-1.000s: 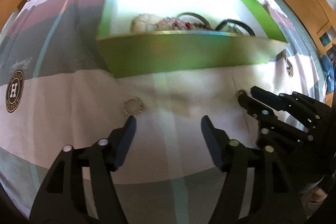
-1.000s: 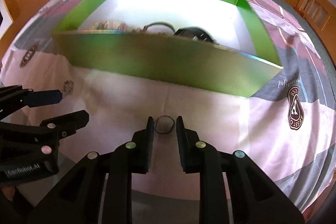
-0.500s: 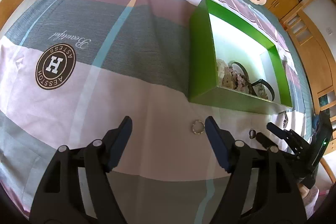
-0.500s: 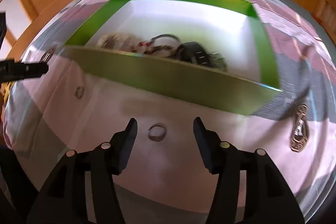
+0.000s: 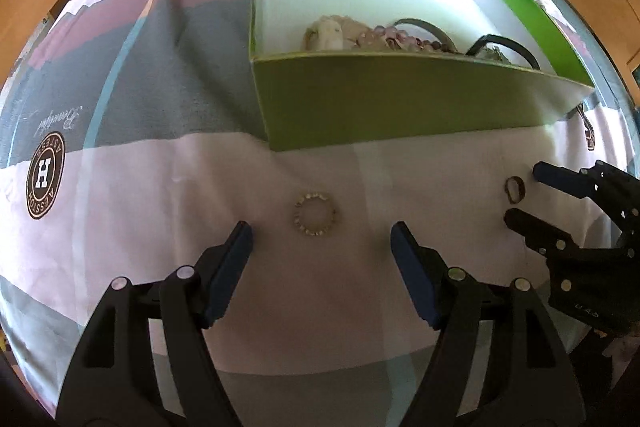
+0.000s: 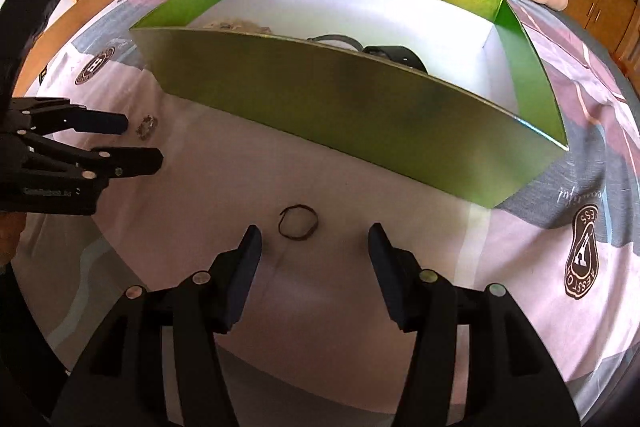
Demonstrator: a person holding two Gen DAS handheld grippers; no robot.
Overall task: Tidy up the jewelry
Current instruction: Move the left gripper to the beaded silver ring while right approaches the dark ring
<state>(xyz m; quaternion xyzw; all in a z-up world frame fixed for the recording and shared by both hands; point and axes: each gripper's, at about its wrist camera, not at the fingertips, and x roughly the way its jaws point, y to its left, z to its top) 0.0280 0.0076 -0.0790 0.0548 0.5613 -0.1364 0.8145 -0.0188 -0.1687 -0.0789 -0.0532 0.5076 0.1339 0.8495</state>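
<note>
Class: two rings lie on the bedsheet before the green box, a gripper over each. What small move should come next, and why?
Probably lower the left gripper and close on the beaded ring: its jaws stand open, the ring lies just ahead between them, and the green box already holds other jewelry.

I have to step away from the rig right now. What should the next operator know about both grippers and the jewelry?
Left gripper: open, empty, over the pale beaded ring lying on the bedsheet.
Right gripper: jaws have just been opening; open, empty, the thin dark ring lying loose ahead of its tips.
Green cardboard box: already holds bracelets and beads against its near wall.
Left to do: both rings go into the box.
</note>
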